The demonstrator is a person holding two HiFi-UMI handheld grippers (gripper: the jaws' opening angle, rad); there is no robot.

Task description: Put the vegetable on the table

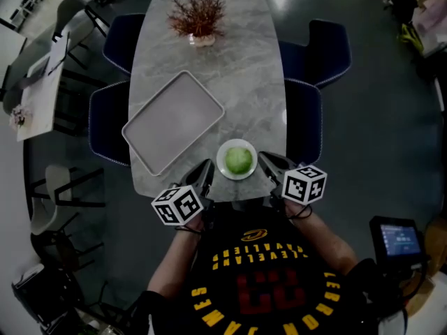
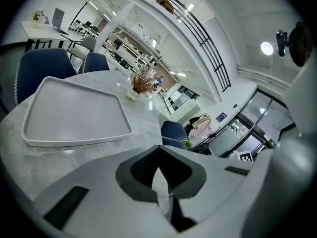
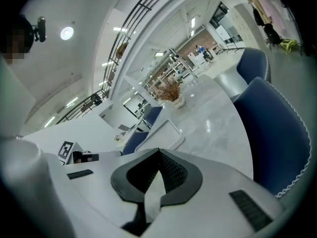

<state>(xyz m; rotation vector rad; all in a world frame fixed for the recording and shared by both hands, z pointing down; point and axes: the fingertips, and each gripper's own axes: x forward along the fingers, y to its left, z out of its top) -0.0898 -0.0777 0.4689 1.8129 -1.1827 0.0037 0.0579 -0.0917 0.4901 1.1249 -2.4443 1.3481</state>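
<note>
A grey marble table (image 1: 244, 82) fills the head view, with dark blue chairs (image 1: 328, 47) pushed in on both sides. A large pale tray (image 1: 174, 121) lies empty and askew on the left half of the table. A dried reddish plant (image 1: 198, 16) stands in a small pot at the far end.

At the near edge we hold our two grippers low in front of us, well clear of the tray. The left gripper (image 1: 204, 172) has its jaws pressed together, tip against tip, with nothing between them. The right gripper (image 1: 269, 162) is the same, its jaws closed on air. Each gripper's own view confirms this.

Between the two sits a small white plate (image 1: 225, 169), close to the table's edge. On it rests the vegetable (image 1: 238, 160), a round, pale green, leafy head that touches neither gripper.

We judge the vegetable to be light and fairly firm at the core, with soft outer leaves that could bruise or tear under a hard squeeze. Being round, it is likely to roll once set on bare marble. We would open one pair of jaws wide and take it across its widest middle, from the sides, with gentle pressure. The plate looks light enough to slide if nudged.
</note>
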